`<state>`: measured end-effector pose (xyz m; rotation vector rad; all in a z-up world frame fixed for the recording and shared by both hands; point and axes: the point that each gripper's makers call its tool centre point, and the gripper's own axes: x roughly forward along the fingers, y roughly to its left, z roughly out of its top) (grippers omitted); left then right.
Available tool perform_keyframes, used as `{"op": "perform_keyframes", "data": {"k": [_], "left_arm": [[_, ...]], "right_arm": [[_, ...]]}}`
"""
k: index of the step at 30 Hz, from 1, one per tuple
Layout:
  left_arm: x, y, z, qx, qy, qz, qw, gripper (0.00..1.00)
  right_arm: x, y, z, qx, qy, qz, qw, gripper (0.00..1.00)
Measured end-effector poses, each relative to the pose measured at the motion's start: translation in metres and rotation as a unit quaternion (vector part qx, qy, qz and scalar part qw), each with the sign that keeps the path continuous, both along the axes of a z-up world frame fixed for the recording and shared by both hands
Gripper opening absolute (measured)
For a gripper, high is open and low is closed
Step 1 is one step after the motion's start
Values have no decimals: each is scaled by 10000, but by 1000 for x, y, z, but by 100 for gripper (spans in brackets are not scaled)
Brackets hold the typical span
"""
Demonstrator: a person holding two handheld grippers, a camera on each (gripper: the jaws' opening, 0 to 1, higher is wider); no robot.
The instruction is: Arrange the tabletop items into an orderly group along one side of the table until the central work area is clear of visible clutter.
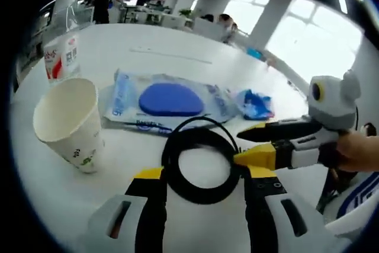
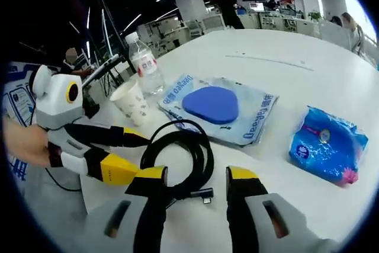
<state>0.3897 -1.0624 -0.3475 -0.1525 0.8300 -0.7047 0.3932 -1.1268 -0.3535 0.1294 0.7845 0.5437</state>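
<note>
Both my tools gape wide over the coiled black cable (image 1: pixel 200 167): light, springy, floppy stuff, so I'd pinch the bunched loops near the plug (image 2: pixel 204 194).

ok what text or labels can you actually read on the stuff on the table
"Daegeo": my best reading of the blue print along the edges of the clear plastic bag holding the blue pad; uncertain.
Water bottle: red and white label with print, too blurred to read.
Paper cup: small green and dark marks, too small to read.
Blue tissue pack: a round emblem and print, not legible.
Black cable: no text visible.
</note>
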Motion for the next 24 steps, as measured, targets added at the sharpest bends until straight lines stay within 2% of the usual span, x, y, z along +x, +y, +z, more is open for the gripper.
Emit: {"op": "perform_keyframes", "data": {"k": [10,15,16,18,21,24], "left_arm": [[6,0,-5,123,-2,247,9996,44],[11,6,-7,181,-5,520,9985,37],[12,7,-8,144,16,633,9979,36],[15,8,-6,-138,120,907,9957,36],[16,12,-9,61,13,797,9968,31],[18,16,-11,205,-2,892,9958,24]], "right_arm": [[1,1,-5,154,-1,-21,9999,35],[-2,8,-10,214,64,80,9997,26],[1,8,-9,178,-24,57,9998,26],[1,7,-9,203,34,-2,9998,24],[4,3,-12,117,16,-82,9999,18],[5,2,-11,210,79,-225,9995,16]]}}
